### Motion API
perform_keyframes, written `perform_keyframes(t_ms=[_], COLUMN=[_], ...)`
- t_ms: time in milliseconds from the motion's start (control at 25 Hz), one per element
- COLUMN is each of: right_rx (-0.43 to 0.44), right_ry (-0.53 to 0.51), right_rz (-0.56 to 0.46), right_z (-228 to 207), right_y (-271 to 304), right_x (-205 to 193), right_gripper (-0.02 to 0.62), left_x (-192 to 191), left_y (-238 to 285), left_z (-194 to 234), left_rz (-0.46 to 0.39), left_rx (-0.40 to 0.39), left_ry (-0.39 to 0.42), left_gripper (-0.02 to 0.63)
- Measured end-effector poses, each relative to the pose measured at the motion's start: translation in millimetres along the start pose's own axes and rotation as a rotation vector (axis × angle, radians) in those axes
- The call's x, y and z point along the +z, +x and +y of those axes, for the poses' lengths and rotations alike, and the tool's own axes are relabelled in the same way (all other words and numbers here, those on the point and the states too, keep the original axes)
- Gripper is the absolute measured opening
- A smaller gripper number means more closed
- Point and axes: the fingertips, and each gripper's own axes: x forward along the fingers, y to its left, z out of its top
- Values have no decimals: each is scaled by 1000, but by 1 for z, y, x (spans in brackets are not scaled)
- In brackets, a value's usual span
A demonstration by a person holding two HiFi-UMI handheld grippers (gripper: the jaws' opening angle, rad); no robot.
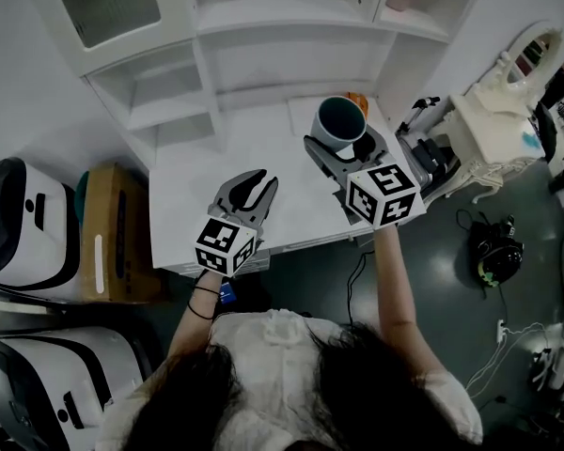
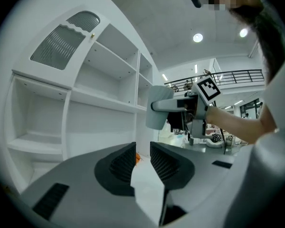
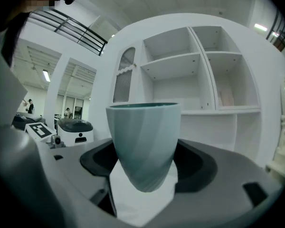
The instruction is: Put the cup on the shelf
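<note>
The white shelf unit (image 1: pixel 291 12) fills the far side of my head view, its compartments open toward me, and it also stands ahead of both gripper cameras (image 3: pixel 190 61) (image 2: pixel 99 99). Below it lies the white counter (image 1: pixel 235 153). Off its left edge I see a white and black machine (image 1: pixel 23 224) and a brown cardboard box (image 1: pixel 113 233) standing on the floor beside it.

My right gripper (image 1: pixel 341 147) is held over the right part of the counter, in front of the shelf unit. Its fingers are clenched on the cup (image 1: pixel 339 122), one on each side of the cup's wall. In the right gripper view (image 3: pixel 145 165) the cup (image 3: pixel 143 141) stands upright between them, pale outside and dark teal inside, mouth up. From the left gripper view the cup (image 2: pixel 159 113) hangs in the air clear of the counter, about level with a lower shelf board. It is on no shelf.

My left gripper (image 1: pixel 251 188) hovers over the near middle of the counter, well apart from the cup. In its own view (image 2: pixel 143 158) the fingers stand released with a narrow gap between them, and only the bare counter shows through that gap.

Something small and orange (image 1: pixel 358 101) sits just behind the cup. I cannot tell what it is.
</note>
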Motion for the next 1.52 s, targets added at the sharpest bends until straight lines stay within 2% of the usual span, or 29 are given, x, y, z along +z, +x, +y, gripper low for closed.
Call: perform_keyframes(t_ms=[160, 480, 720, 1160, 1520], right_rx=[-1, -17, -32, -119, -175], right_ry=[-75, -98, -69, 33, 38], right_rz=[-14, -47, -37, 106, 191], right_z=[-22, -64, -96, -171, -197], right_y=[41, 114, 161, 234, 261], right_x=[45, 120, 161, 172, 159], right_gripper=[339, 339, 339, 339, 339], left_x=[6, 14, 14, 8, 3], left_y=[13, 31, 34, 38, 41], left_z=[19, 49, 70, 89, 102], left_rz=[-14, -15, -16, -4, -2], left_rx=[-19, -68, -79, -100, -91], left_ry=[-13, 1, -9, -31, -41], left_gripper=[91, 91, 91, 91, 91])
